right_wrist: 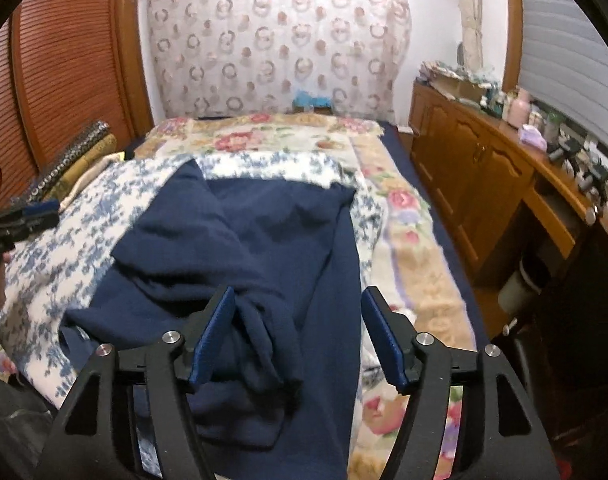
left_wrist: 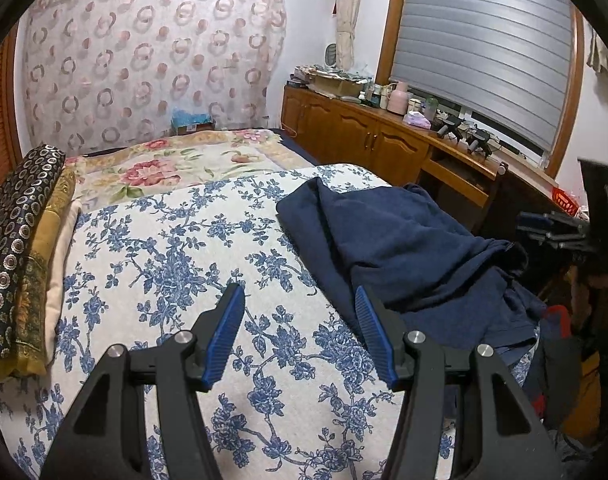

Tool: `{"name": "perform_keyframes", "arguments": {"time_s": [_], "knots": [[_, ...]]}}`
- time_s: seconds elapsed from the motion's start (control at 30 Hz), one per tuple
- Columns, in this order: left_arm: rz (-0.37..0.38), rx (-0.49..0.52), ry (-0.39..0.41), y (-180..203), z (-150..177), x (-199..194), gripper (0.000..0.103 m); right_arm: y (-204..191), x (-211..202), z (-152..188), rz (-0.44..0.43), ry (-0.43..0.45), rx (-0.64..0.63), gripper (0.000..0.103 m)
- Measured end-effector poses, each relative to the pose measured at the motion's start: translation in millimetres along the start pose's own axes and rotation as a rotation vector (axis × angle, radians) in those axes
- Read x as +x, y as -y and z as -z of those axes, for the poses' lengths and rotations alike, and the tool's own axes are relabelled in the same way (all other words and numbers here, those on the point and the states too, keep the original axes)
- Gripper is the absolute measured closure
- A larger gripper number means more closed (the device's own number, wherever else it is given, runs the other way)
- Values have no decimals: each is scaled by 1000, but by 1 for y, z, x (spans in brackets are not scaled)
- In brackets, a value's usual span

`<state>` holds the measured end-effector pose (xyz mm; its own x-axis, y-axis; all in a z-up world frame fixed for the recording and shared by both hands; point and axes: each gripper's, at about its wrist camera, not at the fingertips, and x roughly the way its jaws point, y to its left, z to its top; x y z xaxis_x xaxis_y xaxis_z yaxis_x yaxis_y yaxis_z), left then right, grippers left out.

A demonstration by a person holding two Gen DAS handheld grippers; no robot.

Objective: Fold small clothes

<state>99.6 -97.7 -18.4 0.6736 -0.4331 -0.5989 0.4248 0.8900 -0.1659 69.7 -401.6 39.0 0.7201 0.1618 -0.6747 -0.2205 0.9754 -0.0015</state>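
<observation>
**Navy garment loose on the bed, both tools spread**

The navy garment [right_wrist: 240, 240] lies crumpled on the blue-flowered bedspread [left_wrist: 176, 248], directly under and ahead of the right tool [right_wrist: 298, 340] and off to the right of the left tool [left_wrist: 300, 336]. It reads as a soft, limp knit — light, with no stiffness to hold a shape, likely to sag and bunch wherever it is lifted. Judging by how it lies, a firm pinch at a hem or a corner would serve better than a grab at the middle, where several layers are heaped; a bunched ridge rises just inside the right tool's left finger.

The right tool stands spread wide. Cloth sits between its fingers and the ridge appears to brush the left pad [right_wrist: 212, 336], but the right pad is clear of it, so nothing is pinched.

The left tool is spread about halfway and holds nothing — only bedspread shows between its fingers, with the garment's near edge just beyond its right finger. Each tool also shows at the edge of the other's view.
</observation>
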Motion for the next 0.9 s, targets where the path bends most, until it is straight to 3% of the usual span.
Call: {"name": "perform_keyframes", "arguments": {"time_s": [0.3, 0.6, 0.9], "knots": [[-6, -5, -5, -1, 4, 1, 46, -71, 37, -32, -125, -25, -174, 35], [-9, -16, -2, -6, 6, -3, 46, -143, 95, -40, -264, -141, -321, 35], [-5, -29, -9, -10, 10, -1, 46, -166, 133, -24, -254, -250, -428, 35]]}}
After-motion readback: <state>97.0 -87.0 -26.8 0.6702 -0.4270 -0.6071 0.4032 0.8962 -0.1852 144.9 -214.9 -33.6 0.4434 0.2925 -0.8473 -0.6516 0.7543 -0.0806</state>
